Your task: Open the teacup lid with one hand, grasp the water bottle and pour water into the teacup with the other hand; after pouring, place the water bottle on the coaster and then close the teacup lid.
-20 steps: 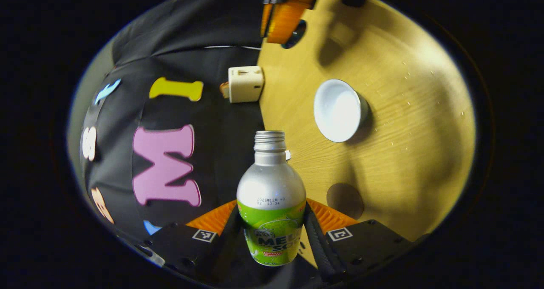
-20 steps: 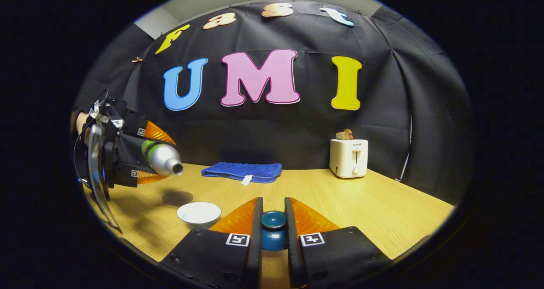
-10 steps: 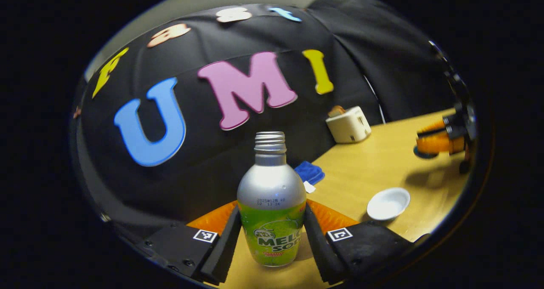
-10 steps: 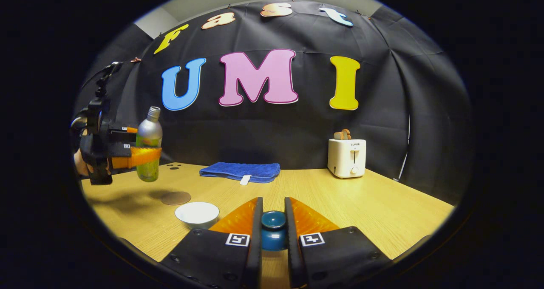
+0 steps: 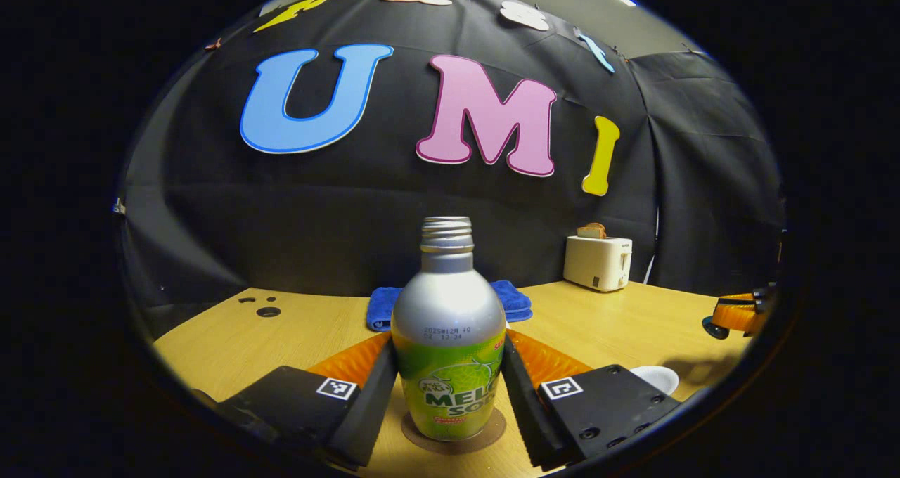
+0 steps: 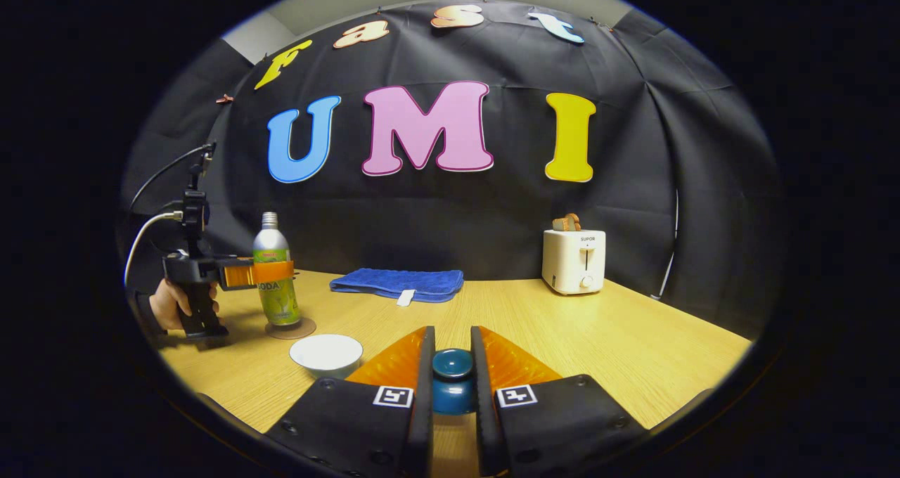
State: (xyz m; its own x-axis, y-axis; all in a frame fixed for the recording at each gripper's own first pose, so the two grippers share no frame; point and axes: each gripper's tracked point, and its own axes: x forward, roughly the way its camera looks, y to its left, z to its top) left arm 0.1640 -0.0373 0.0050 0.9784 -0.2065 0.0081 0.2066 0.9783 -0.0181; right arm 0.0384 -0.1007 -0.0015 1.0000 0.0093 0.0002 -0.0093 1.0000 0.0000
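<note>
Step in hand: setting the water bottle [image 5: 448,337] on the coaster [image 5: 485,437]; lid closing follows.
Bottle: upright, uncapped, base on or just above the brown coaster; contact not certain from the left gripper view.
Left gripper [image 5: 450,379]: fingers clamped on the bottle's lower body, one each side.
Right gripper [image 6: 451,376]: fingers closed on the blue teacup lid [image 6: 451,379], held clear of the worktop [image 6: 633,344].
Teacup [image 6: 327,353]: white, open, near the coaster, just left of the right gripper.
Technique (judgement): confirm the base sits flat and centred, then part the fingers evenly and withdraw straight back, so the bottle is not tipped. Lower the lid level over the cup.
</note>
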